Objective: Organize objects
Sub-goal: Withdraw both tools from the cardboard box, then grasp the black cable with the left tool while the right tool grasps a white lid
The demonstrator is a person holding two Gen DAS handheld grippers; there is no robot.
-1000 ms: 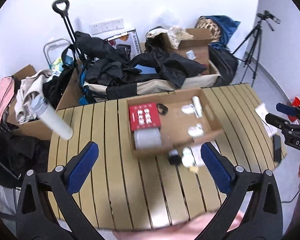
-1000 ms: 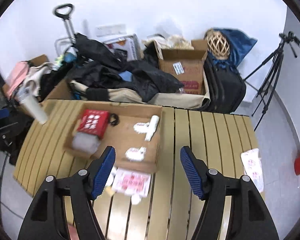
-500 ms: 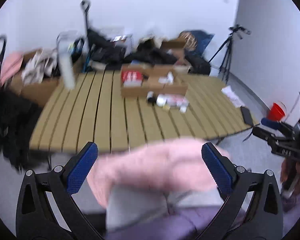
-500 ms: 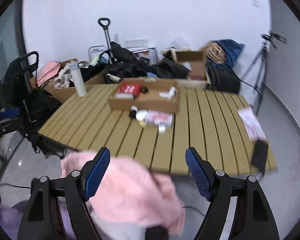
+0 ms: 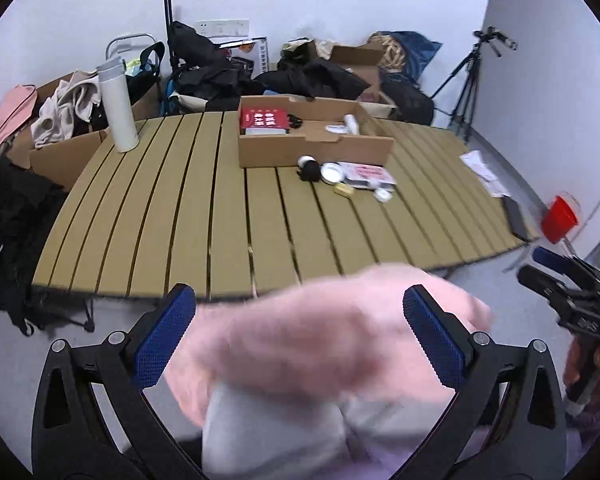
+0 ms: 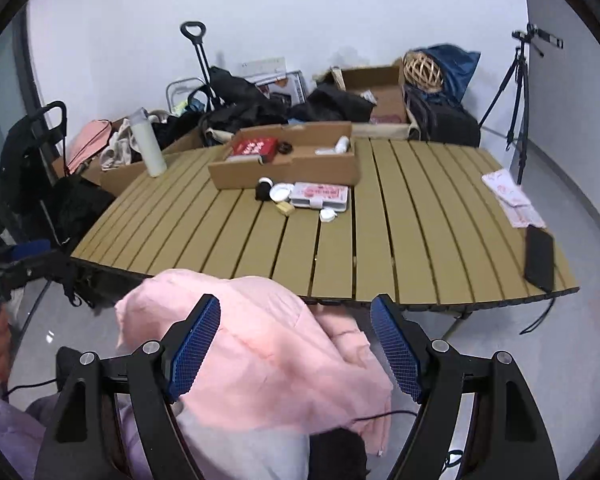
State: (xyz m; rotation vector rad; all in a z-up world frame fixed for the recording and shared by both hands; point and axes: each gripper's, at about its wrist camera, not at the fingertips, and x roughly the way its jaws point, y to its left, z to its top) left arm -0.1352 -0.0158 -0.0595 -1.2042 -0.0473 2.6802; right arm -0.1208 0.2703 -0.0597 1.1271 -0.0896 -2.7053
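From the left wrist, the left tongs (image 5: pixel 299 334) are spread wide with nothing between the blue pads; only a blurred pink garment (image 5: pixel 332 328) and grey cloth lie beneath them, over the person's lap, short of the bench (image 5: pixel 180 216). The loose things to be tidied sit far ahead and a little to the right: a black roll (image 5: pixel 310 169), a white lid (image 5: pixel 332 171), a small tan block (image 5: pixel 343 189), a red-and-white packet (image 5: pixel 367 174) and a small white cap (image 5: pixel 383 195), all clustered just in front of the cardboard box (image 5: pixel 312 148). The packet's long side runs along the front wall of the box, across the line of the pads. The right tongs (image 5: pixel 560 280) show at the right edge, off the bench.

From the right wrist, the right tongs (image 6: pixel 296 338) are likewise wide open and empty, hovering above the pink garment (image 6: pixel 260 356). Here the cluster lies almost straight ahead: packet (image 6: pixel 320 194), white lid (image 6: pixel 282 191), black roll (image 6: pixel 263 191), tan block (image 6: pixel 285 208), white cap (image 6: pixel 328 214). I judge the right hand slightly better lined up for the packet; both are well apart from it.
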